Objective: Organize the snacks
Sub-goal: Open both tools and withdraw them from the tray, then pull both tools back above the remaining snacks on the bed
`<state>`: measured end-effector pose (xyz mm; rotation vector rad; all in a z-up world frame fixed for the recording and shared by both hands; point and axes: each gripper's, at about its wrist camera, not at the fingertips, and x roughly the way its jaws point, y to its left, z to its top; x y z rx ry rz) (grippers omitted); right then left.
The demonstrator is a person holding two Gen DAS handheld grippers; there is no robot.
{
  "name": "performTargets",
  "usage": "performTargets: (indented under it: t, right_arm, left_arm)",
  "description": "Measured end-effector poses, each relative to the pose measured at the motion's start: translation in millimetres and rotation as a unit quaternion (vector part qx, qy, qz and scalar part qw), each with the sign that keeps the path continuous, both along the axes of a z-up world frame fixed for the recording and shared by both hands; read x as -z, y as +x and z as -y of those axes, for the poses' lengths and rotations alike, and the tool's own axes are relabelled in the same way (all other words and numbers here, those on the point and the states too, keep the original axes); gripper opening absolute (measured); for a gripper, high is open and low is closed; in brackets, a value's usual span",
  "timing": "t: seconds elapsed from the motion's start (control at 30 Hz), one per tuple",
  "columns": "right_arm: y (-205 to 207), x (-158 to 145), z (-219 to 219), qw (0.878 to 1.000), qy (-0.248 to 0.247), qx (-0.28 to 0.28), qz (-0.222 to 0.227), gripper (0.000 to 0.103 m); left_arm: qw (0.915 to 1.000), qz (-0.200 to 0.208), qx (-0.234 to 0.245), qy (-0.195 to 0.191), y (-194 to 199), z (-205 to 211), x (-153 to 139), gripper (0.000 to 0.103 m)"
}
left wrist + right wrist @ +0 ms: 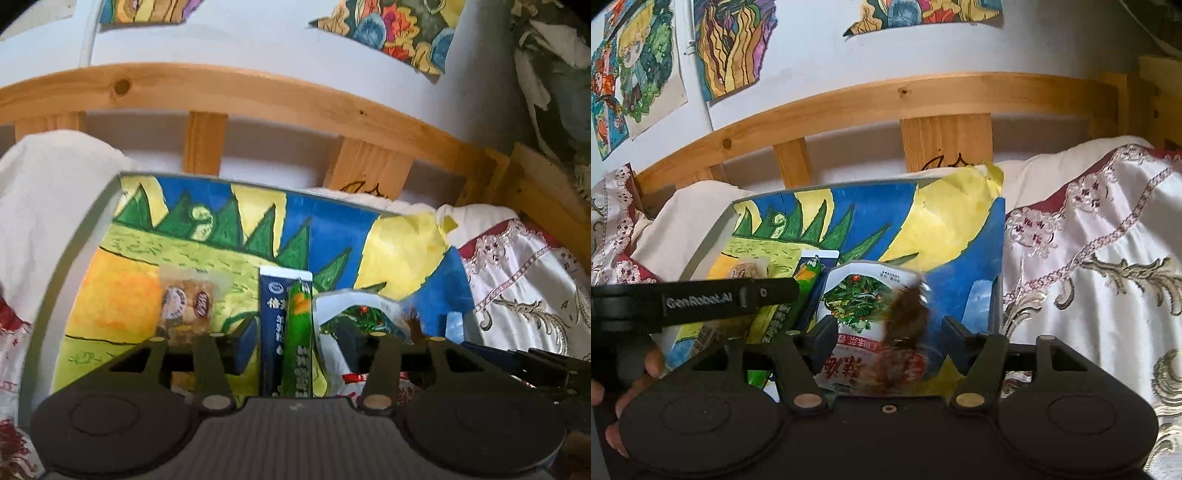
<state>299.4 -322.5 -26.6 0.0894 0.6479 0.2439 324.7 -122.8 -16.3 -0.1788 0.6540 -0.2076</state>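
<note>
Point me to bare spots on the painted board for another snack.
Free: the far strip of the painted board behind the snacks, and its orange left part beside the clear cookie pack. Crowded: near middle, where the green stick pack, dark blue box and white vegetable pouch lie packed together.

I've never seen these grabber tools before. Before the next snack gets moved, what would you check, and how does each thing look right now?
1. Left gripper jaws apart, squeezing nothing: ok.
2. Dark blue packet and green packet sit between those jaws: ok.
3. Right gripper jaws apart, either side of the white packet: ok.
4. What the brown blur over that packet is: cannot tell.
5. Cookie packet lies on the painted tray, outside both pairs of jaws: ok.
</note>
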Motion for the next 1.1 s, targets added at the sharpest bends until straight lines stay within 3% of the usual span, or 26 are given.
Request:
performTargets:
  t: [0.17, 0.3, 0.43, 0.73, 1.1]
  right_arm:
    - [-21, -18, 2, 0.999, -0.007, 0.003, 0.034, 0.085]
    - [-45, -37, 3, 0.998, -0.006, 0.008, 0.070, 0.096]
    - [-73, -58, 3, 0.995, -0.004, 0.013, 0.102, 0.102]
    - [-152, -97, -5, 0.986, -0.016, 0.012, 0.163, 0.102]
    - [-240, -105, -24, 0.986, -0.029, 0.001, 0.163, 0.102]
  left_arm:
    - [0.9990, 0.039, -0.020, 0.006, -21, -10, -21, 0.078]
    - [0.9958, 0.085, -0.032, 0.012, -46, -20, -40, 0.103]
    - [0.9929, 0.113, -0.038, 0.006, -74, -33, -59, 0.102]
    - [0.9895, 0.136, -0.047, 0.010, -146, -50, -87, 0.103]
    - [0.9846, 0.160, -0.052, 0.045, -247, -66, -100, 0.103]
